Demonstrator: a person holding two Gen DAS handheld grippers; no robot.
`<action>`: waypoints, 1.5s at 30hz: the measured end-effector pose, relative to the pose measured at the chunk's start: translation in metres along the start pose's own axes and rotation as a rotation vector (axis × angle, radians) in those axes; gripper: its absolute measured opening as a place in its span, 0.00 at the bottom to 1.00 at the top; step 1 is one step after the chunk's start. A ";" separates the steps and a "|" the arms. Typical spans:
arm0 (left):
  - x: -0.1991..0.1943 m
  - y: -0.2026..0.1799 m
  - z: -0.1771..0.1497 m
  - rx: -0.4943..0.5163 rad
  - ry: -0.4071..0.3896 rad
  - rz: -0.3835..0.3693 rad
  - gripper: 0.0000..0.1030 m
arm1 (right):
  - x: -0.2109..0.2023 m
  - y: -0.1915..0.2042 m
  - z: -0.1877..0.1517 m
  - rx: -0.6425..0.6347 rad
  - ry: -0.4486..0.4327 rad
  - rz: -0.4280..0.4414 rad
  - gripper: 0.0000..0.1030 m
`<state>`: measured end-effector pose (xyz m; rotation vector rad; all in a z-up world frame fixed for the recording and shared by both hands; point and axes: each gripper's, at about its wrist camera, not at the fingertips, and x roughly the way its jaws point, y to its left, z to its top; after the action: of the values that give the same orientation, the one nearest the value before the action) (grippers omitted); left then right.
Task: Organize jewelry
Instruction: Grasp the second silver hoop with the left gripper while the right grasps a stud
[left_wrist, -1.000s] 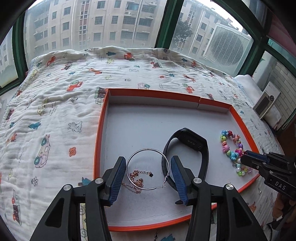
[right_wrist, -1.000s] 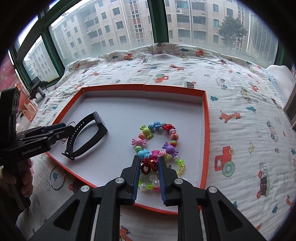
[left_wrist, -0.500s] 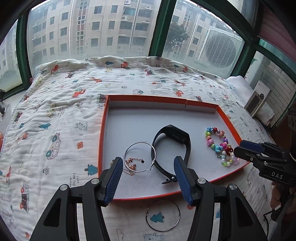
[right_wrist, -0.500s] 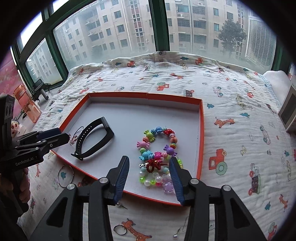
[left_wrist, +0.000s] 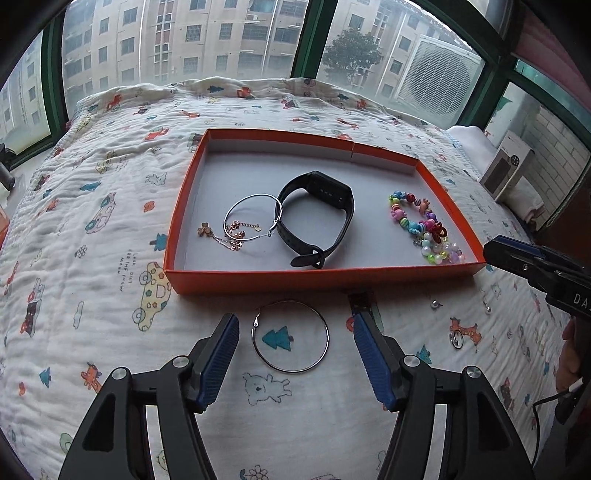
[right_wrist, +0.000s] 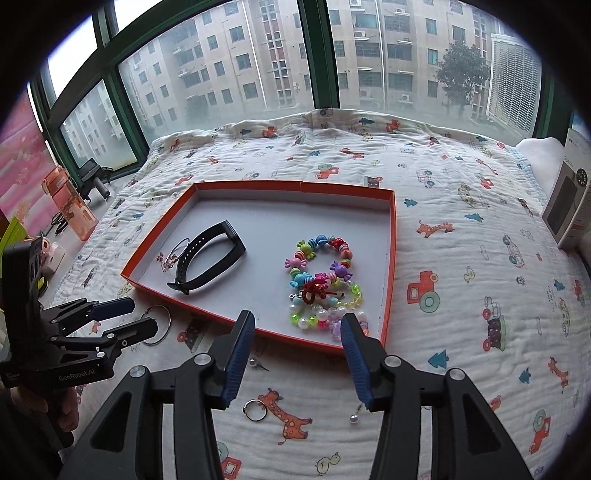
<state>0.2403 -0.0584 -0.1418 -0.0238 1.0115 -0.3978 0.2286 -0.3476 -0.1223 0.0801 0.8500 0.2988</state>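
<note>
The left tongs (right_wrist: 127, 317) carry "GenRobot.AI" in white on their black body in the right wrist view. The right tongs (left_wrist: 517, 258) show "DA", cut off at the frame edge. The quilt (left_wrist: 92, 295) bears small print reading roughly "LOOK OUT FOR THE MOON".

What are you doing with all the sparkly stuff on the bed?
Tidying jewelry into the orange tray. A black band, a hoop, a chain and beads are already inside. Both grippers are open and empty. The left gripper hovers over another hoop on the blanket; a ring waits too.
</note>
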 end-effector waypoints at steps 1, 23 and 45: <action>0.002 -0.001 -0.002 -0.003 0.003 0.011 0.67 | -0.001 0.000 -0.002 0.000 0.003 0.003 0.52; 0.020 -0.019 -0.003 0.064 -0.030 0.188 0.51 | -0.002 -0.009 -0.037 0.016 0.058 0.048 0.52; 0.001 0.003 -0.009 0.011 -0.035 0.131 0.51 | 0.009 -0.030 -0.050 0.009 0.124 -0.015 0.33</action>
<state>0.2337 -0.0547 -0.1480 0.0455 0.9702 -0.2824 0.2034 -0.3762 -0.1679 0.0638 0.9742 0.2885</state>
